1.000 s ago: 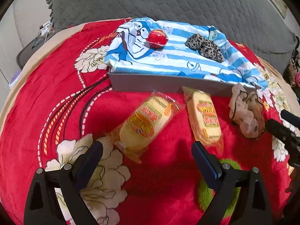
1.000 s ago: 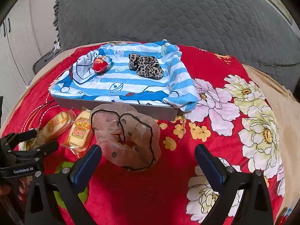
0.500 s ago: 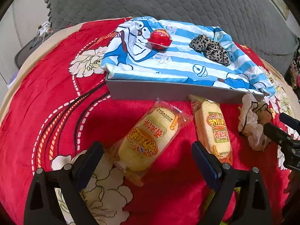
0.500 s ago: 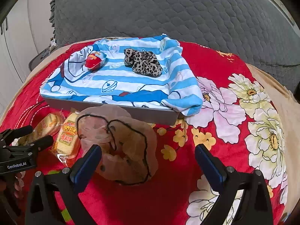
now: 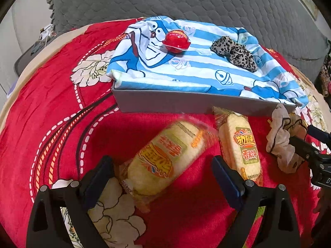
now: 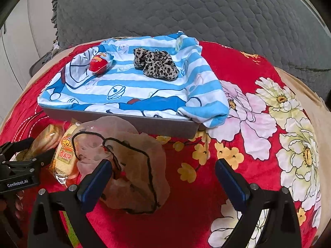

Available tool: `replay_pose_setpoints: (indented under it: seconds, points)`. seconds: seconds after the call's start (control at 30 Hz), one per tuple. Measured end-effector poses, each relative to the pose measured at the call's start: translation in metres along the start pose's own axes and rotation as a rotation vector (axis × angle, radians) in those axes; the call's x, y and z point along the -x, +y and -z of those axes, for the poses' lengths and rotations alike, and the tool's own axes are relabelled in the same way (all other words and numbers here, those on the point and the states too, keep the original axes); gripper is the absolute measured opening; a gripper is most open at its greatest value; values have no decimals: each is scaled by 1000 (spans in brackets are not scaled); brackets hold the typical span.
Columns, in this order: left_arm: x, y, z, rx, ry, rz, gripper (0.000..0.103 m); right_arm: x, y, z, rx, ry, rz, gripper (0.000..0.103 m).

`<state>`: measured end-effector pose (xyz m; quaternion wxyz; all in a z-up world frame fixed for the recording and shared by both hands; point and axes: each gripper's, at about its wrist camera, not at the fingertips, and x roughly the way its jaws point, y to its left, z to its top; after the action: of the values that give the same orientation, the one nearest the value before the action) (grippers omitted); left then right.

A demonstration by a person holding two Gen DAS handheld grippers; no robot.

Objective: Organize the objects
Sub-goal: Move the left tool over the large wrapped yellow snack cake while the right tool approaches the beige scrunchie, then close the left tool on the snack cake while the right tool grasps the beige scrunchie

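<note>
A grey tray (image 5: 165,102) lined with a blue striped cartoon cloth (image 5: 196,70) holds a red egg-shaped toy (image 5: 176,41) and a leopard scrunchie (image 5: 234,52). In front of it lie two wrapped snack cakes: one (image 5: 163,157) between my open left gripper's (image 5: 163,173) fingers, the other (image 5: 242,144) to its right. A sheer beige scrunchie (image 6: 126,163) lies on the red blanket; my open right gripper (image 6: 163,175) straddles its right part. The tray (image 6: 144,122) also shows in the right wrist view.
The red flowered blanket (image 6: 258,113) covers the bed. A grey quilted headboard (image 6: 186,10) stands behind the tray. The left gripper (image 6: 22,165) shows at the left edge of the right wrist view, the right gripper (image 5: 312,148) at the right edge of the left.
Both grippers have moved forward and down. The left one now has the nearer snack cake between its fingers; the right one has closed in over the beige scrunchie. Both stay open.
</note>
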<state>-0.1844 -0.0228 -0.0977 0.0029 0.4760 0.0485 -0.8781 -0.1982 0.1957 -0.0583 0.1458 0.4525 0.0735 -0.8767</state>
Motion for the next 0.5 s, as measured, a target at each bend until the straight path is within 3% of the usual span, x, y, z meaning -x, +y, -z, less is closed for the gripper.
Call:
replay_pose_setpoints:
  seconds: [0.3,0.5]
  points:
    - [-7,4,-3,8,-2,2,95,-3,5,0,12,-2,-6,98]
    - [-4,1,-4,-8,-28,14,95,-8,7,-1,12,25,-57,70]
